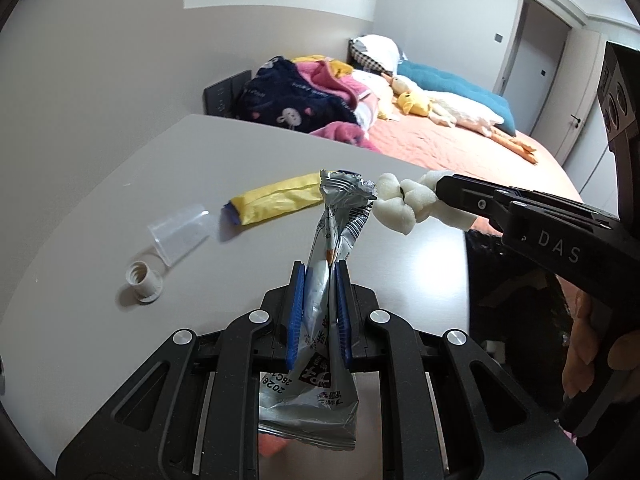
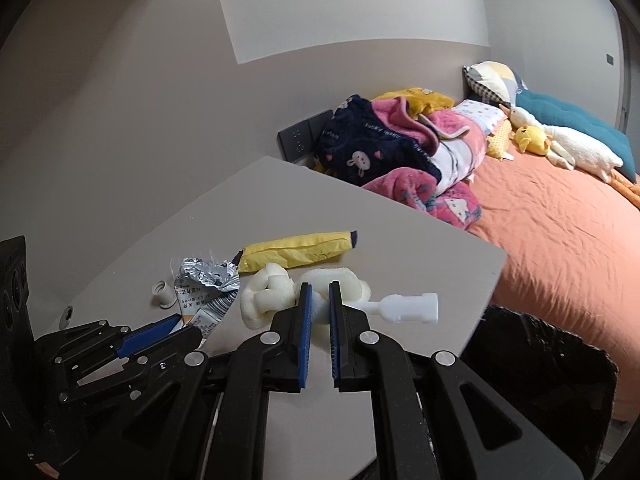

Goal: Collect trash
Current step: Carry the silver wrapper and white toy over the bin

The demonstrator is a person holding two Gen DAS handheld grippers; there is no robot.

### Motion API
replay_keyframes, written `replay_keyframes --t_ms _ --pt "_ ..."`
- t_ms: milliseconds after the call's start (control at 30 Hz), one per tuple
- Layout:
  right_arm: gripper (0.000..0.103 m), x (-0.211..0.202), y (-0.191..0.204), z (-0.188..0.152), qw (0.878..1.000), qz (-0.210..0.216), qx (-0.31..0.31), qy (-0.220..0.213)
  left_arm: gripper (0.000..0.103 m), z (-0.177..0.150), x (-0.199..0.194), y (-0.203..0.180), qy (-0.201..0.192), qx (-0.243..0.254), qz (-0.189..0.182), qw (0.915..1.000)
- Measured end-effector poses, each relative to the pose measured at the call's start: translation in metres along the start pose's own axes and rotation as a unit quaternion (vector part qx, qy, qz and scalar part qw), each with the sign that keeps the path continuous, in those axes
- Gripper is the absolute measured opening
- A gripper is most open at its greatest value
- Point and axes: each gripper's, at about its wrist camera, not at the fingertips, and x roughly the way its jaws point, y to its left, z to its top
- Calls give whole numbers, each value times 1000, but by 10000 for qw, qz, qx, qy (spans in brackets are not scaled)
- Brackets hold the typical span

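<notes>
My left gripper (image 1: pixel 320 276) is shut on a silver foil snack wrapper (image 1: pixel 340 216) and holds it upright above the grey table (image 1: pixel 120 184). The wrapper also shows in the right wrist view (image 2: pixel 206 284). My right gripper (image 2: pixel 319 294) is shut on a knotted piece of white foam (image 2: pixel 266 292), held above the table beside the wrapper; the foam also shows in the left wrist view (image 1: pixel 400 204). A yellow packet (image 1: pixel 280 198) lies on the table behind them.
A clear plastic cup (image 1: pixel 180 232) lies on its side and a white screw cap (image 1: pixel 144 282) stands near it. A white plastic part (image 2: pixel 408 308) lies near the table's right edge. A black bin (image 2: pixel 540 364) stands beside the table, a bed (image 2: pixel 560 232) beyond.
</notes>
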Motion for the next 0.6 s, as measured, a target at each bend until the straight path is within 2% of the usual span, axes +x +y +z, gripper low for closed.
replay_keyframes --t_ms 600 --pt "9 -69 -38 -26 9991 -230 248 -254 15 -6 -27 -64 -114 428 -245 9987"
